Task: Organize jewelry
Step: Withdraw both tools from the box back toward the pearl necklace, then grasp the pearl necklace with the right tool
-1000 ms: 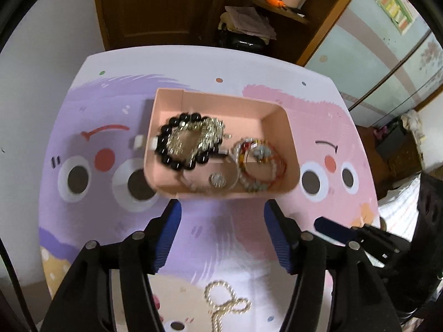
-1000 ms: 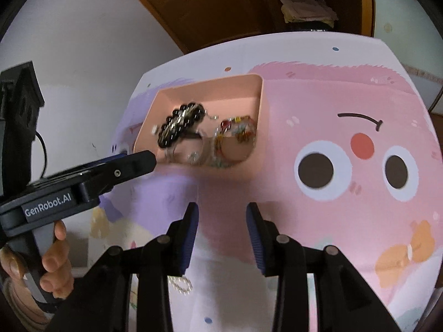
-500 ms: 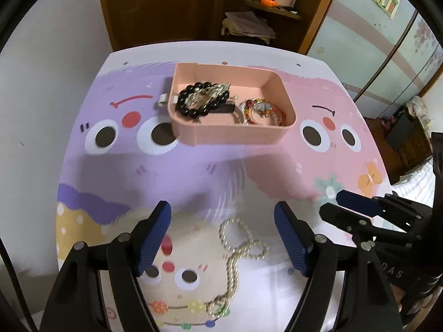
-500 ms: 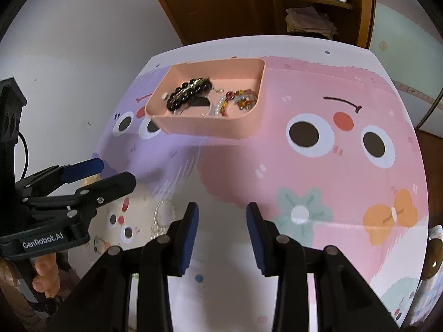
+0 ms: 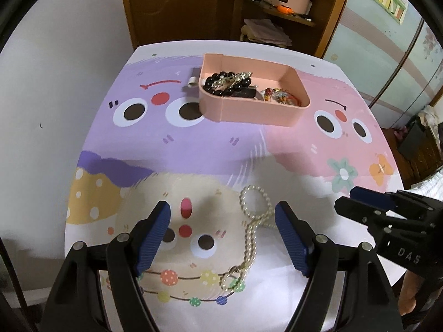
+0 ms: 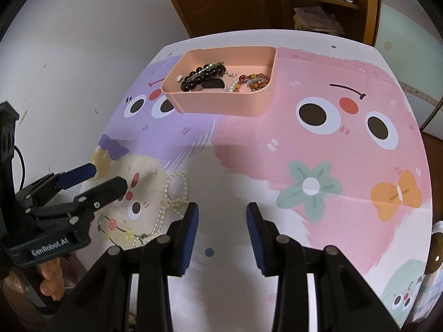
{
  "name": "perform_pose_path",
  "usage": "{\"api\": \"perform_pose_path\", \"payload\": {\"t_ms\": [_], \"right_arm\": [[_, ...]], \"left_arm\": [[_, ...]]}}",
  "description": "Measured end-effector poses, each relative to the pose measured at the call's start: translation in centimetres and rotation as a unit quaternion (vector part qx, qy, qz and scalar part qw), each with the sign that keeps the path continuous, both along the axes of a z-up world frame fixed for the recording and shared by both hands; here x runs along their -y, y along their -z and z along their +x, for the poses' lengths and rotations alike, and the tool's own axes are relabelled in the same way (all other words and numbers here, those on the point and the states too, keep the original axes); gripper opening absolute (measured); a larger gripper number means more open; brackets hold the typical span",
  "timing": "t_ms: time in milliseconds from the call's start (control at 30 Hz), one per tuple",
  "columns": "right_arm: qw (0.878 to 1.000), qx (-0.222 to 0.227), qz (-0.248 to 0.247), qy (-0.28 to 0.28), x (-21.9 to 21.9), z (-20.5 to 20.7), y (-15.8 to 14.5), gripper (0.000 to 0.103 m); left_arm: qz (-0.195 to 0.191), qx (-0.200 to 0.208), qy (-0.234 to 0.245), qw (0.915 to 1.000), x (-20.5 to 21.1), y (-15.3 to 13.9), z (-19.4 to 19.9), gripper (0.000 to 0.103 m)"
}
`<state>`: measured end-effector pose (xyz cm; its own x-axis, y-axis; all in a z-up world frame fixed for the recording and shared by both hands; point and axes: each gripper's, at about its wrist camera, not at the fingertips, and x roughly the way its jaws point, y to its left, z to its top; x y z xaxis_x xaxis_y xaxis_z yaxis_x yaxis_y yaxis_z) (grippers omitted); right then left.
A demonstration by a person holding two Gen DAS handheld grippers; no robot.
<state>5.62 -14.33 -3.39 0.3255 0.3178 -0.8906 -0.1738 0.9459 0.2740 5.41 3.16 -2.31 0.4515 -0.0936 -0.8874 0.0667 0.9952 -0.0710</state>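
Pink plastic makes the little tray [image 5: 254, 112] that sits far back on the table [image 5: 221, 155], which wears a cloth with big cartoon faces in purple, pink and cream. From the left wrist camera, the tray holds a black bead bracelet [image 5: 221, 83] with a gold chain bunched on it, and a red and gold bracelet [image 5: 279, 95] on its right side. A small white thing [image 5: 192, 82] lies on the cloth just beside the tray's left wall; what it is cannot be told. A pearl necklace [image 5: 253, 221] lies loose on the cream face, well apart from the tray, with a round loop at its far end and a tangle near the dots at the front. The left gripper [image 5: 223, 224] hangs over it with its blue pads far apart; its jaws have just been opening, and the pads touch nothing, though part of the necklace lies below and between them. The right gripper [image 5: 357, 199] pokes in from the right edge. From the right wrist camera, the same tray [image 6: 221, 105] sits at the back with the black beads [image 6: 202, 76] and the red beads [image 6: 254, 78] inside. The pearl necklace [image 6: 166, 207] lies to the left on the cream patch. The right gripper [image 6: 222, 222] has its blue pads partly apart over bare white cloth, with nothing between them. The left gripper [image 6: 108, 177] shows at the left, held by a hand [image 6: 51, 279].
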Motion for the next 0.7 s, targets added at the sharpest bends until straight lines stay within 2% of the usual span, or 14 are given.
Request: {"api": "perform_pose_path", "payload": {"t_ms": [433,700], "right_arm": [[0.999,-0.019,-0.025,-0.029,-2.9,-0.3,1.7,0.036],[0.998,-0.017,-0.034,-0.051,-4.3,-0.6,2.0,0.036]], "left_arm": [[-0.007,-0.011,0.000,0.9999,-1.3,2.2,-1.7,0.076],[-0.010,-0.003,-0.021,0.9997,-2.9,2.6,-2.1,0.076]]}}
